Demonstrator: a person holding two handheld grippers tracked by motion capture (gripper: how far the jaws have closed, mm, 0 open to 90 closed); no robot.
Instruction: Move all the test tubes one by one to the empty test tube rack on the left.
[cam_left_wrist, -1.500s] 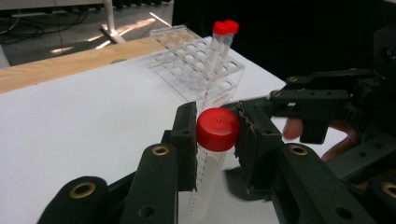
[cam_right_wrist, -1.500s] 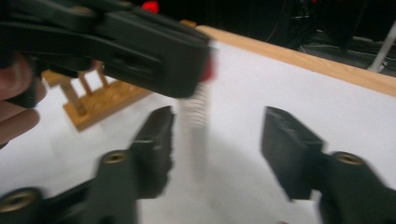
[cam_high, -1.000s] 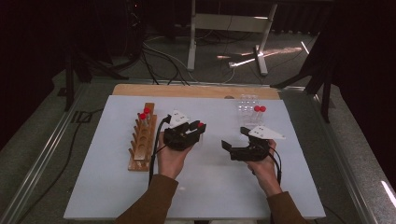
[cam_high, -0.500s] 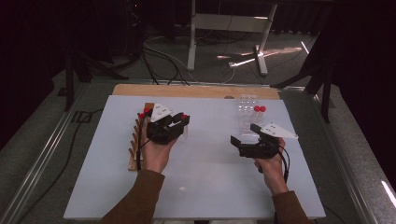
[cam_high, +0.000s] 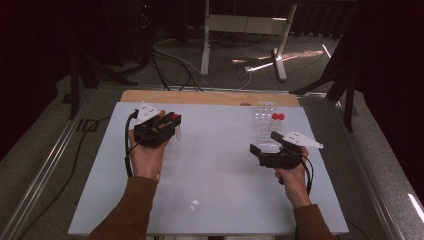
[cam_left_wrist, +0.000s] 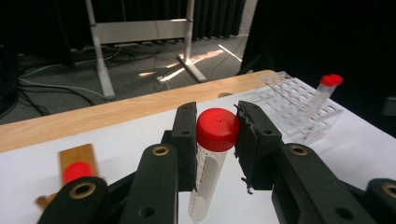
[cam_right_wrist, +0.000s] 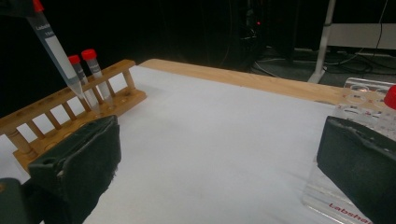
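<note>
One red-capped tube (cam_left_wrist: 211, 161) is clamped in the left gripper (cam_high: 159, 129) fingers above the wooden rack (cam_right_wrist: 70, 109); the right gripper (cam_high: 276, 152) fingers gape wide, empty, beside the clear rack (cam_high: 265, 120)

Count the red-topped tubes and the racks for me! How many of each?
Red-capped tubes: 5 (held tube, 2 wooden-rack tubes, 2 clear-rack tubes)
Racks: 2 (wooden rack, clear rack)
Total: 7

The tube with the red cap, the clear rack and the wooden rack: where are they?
tube (cam_left_wrist: 217, 129), left gripper view, red cap.
clear rack (cam_left_wrist: 299, 100), left gripper view, top grid.
wooden rack (cam_right_wrist: 56, 100), right gripper view, upper rail.
</note>
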